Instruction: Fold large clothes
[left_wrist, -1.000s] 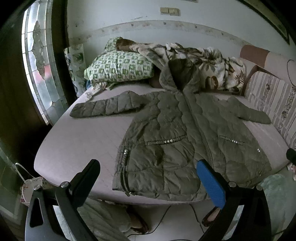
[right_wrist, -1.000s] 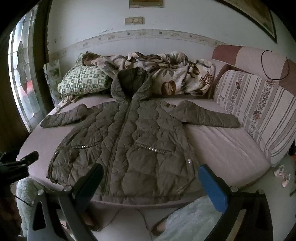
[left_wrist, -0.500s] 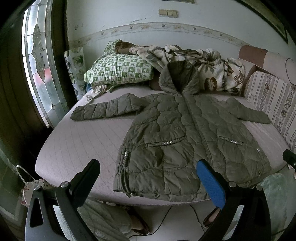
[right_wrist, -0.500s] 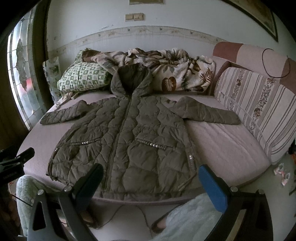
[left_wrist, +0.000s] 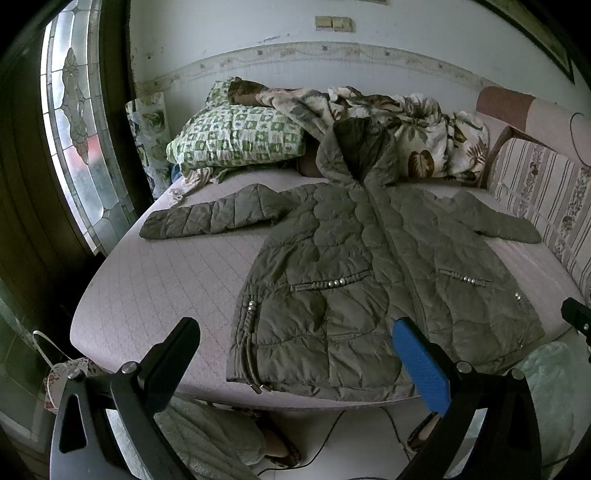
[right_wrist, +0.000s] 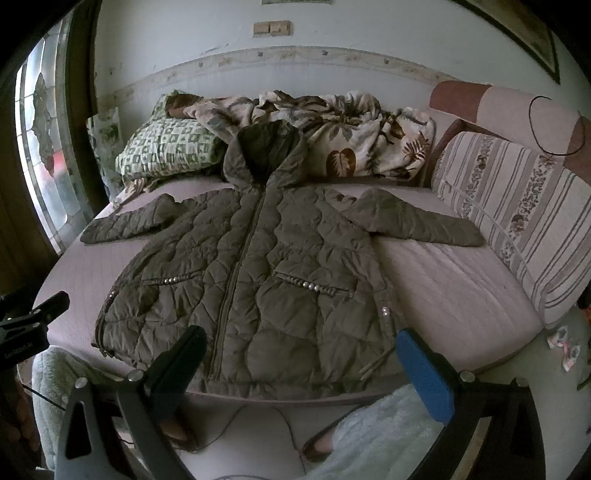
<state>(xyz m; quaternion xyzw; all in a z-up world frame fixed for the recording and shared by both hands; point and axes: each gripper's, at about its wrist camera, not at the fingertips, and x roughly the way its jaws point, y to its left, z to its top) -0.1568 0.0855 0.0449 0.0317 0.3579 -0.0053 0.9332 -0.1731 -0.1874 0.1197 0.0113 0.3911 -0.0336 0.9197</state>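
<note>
An olive quilted hooded jacket (left_wrist: 369, 266) lies flat and face up on the pink mattress (left_wrist: 155, 280), zipped, both sleeves spread out, hem at the front edge. It also shows in the right wrist view (right_wrist: 266, 269). My left gripper (left_wrist: 295, 350) is open and empty, hovering just in front of the hem's left part. My right gripper (right_wrist: 301, 363) is open and empty, over the hem's right half. The left gripper shows at the left edge of the right wrist view (right_wrist: 33, 317).
A green checked pillow (left_wrist: 236, 136) and a leaf-print blanket (left_wrist: 399, 125) lie at the head of the bed. A striped cushion (right_wrist: 517, 218) lines the right side. A stained-glass window (left_wrist: 74, 122) is at left. Slippered feet (right_wrist: 317, 445) and a cable are on the floor.
Both grippers have moved forward and slightly down towards the jacket's hem. The jacket has not moved. Both stay open.
</note>
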